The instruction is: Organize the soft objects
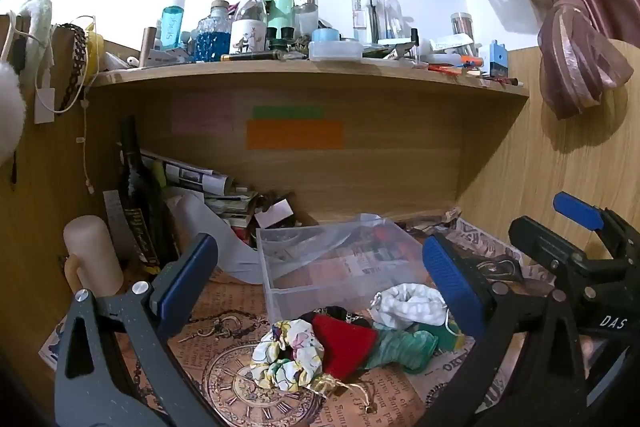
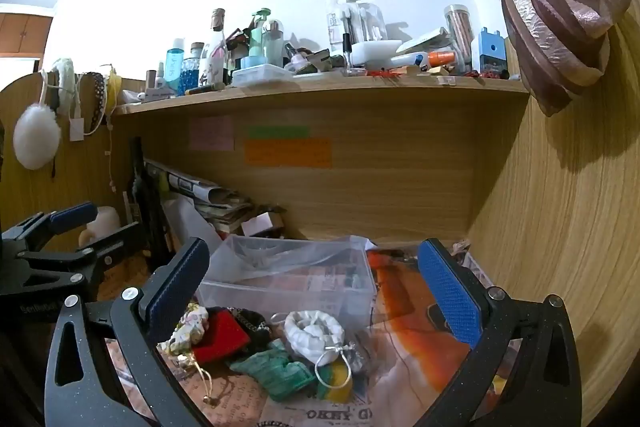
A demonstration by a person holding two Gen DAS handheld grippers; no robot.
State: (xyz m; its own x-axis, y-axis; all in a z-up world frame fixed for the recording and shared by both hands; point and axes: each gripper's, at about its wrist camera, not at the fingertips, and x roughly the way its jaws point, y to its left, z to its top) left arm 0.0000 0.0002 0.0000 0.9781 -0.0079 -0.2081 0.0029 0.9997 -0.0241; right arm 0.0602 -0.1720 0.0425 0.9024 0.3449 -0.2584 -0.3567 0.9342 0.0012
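Hovering over a pretty messy desk, both grippers are spread wide with nothing between their blue pads. In the left wrist view the left gripper (image 1: 320,275) frames the lower middle of the frame, where a pile of soft stuff sits: a floral scrunchie (image 1: 286,355) touching a red cloth (image 1: 344,345), a green scrunchie (image 1: 404,347) just to its right, and a white scrunchie (image 1: 408,305) above that. The pile lies right in front of a clear plastic box (image 1: 340,259), touching its near wall. The right gripper (image 2: 314,287) looks at the same heap from the other side, white scrunchie sitting near the center of its frame, and it pokes into the right edge of the left view too. Up top, a wooden shelf (image 1: 304,75) is crammed with bottles and jars.
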